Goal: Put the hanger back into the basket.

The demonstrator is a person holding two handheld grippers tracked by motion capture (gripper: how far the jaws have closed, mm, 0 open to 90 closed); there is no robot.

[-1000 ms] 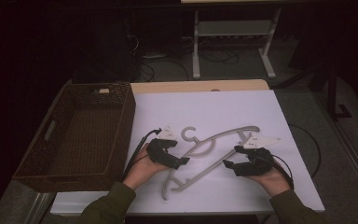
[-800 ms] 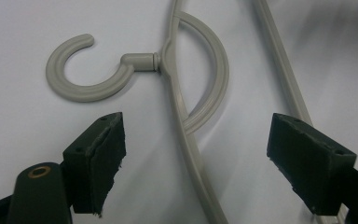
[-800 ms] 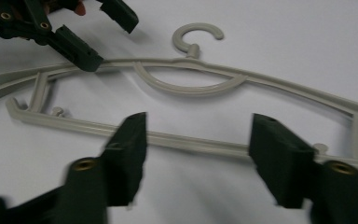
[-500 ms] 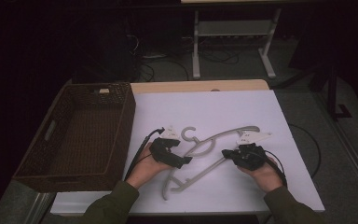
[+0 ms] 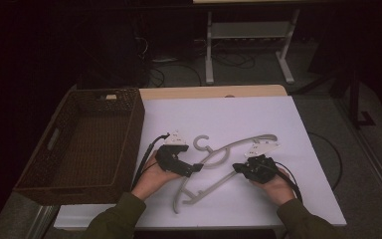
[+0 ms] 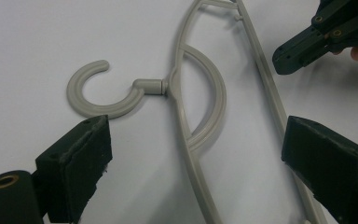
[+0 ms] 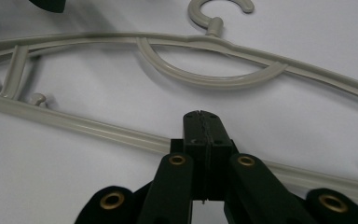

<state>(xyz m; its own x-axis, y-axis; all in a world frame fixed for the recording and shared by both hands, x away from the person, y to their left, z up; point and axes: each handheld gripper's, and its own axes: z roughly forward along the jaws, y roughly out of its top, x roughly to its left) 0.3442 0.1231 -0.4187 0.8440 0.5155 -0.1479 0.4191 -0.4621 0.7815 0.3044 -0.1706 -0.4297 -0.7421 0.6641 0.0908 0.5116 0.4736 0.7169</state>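
A grey plastic hanger (image 5: pixel 238 143) lies flat on the white table cover (image 5: pixel 238 112), its hook (image 6: pixel 95 100) pointing away from the person. My left gripper (image 5: pixel 198 167) is open wide. Its jaws straddle the hanger's neck and curved inner brace (image 6: pixel 214 100), which rest on the table between them. My right gripper (image 5: pixel 237 167) is shut, jaws pressed together with nothing seen between them. Its tip (image 7: pixel 200 119) sits over the hanger's lower bar (image 7: pixel 74 122). That same shut tip (image 6: pixel 303 44) appears in the left gripper view, beside the bar.
A dark woven basket (image 5: pixel 135 144) stands at the table's left, close to my left hand (image 5: pixel 151 177). Black cables (image 5: pixel 146 154) trail from both grippers. Beyond the table, on the dark floor, are a metal stand (image 5: pixel 248 35) and loose cables.
My right gripper has slid left, toward the hanger's lower bar. My left gripper has barely shifted. The hanger has not moved.
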